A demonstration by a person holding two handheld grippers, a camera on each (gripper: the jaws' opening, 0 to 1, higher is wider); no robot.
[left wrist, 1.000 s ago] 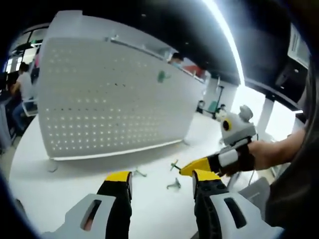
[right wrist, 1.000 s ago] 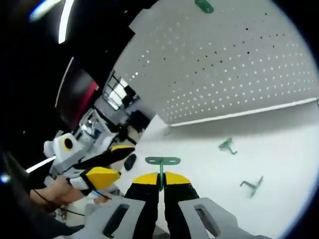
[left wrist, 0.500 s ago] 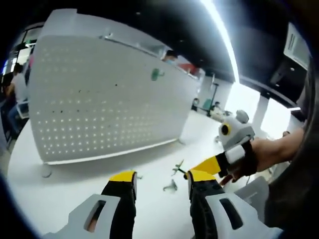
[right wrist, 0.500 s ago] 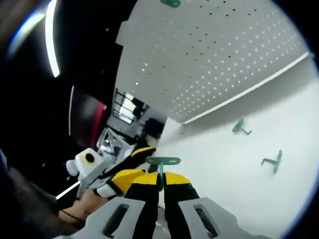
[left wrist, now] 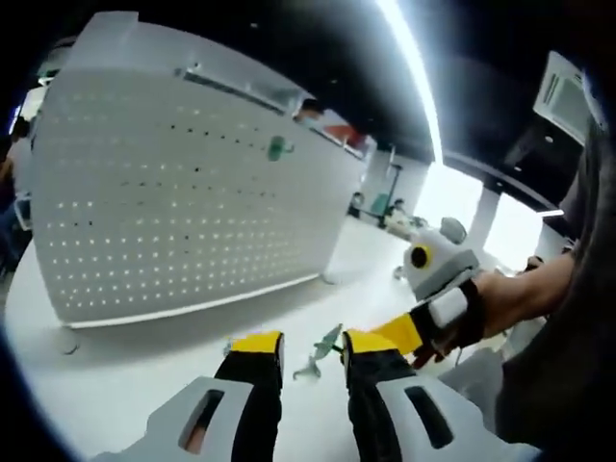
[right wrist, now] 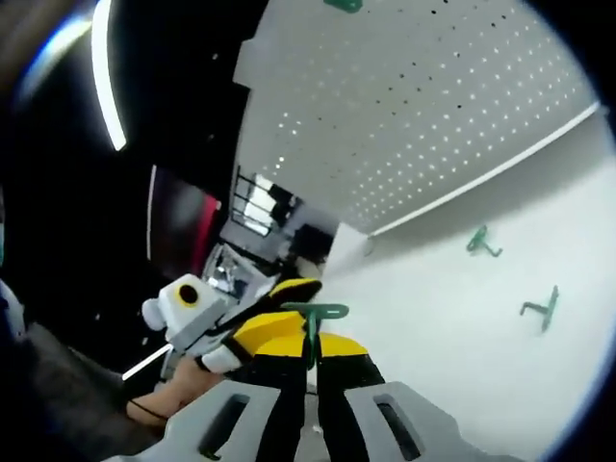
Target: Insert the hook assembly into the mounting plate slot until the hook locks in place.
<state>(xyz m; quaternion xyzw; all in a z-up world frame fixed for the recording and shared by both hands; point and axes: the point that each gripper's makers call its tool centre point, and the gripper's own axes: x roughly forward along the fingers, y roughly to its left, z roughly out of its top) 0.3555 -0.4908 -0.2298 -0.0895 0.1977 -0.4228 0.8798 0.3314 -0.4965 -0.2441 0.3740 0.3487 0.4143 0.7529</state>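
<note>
White tabletop (right wrist: 462, 318) fronts an unlabelled pegboard (left wrist: 183, 202); right tool (right wrist: 310, 348) clamps a green hook (right wrist: 312, 327), left tool (left wrist: 313, 348) apart.

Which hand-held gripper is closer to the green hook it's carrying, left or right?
Right. The right hand-held gripper is shut on the green hook, pinched between its jaws. The left hand-held gripper is open, just beside it, not touching that hook.

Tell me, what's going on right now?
Right tongs shut on a green hook. Left tongs open, empty. Pegboard ahead, one hook mounted. Two spare hooks on table. Nothing blocking.
</note>
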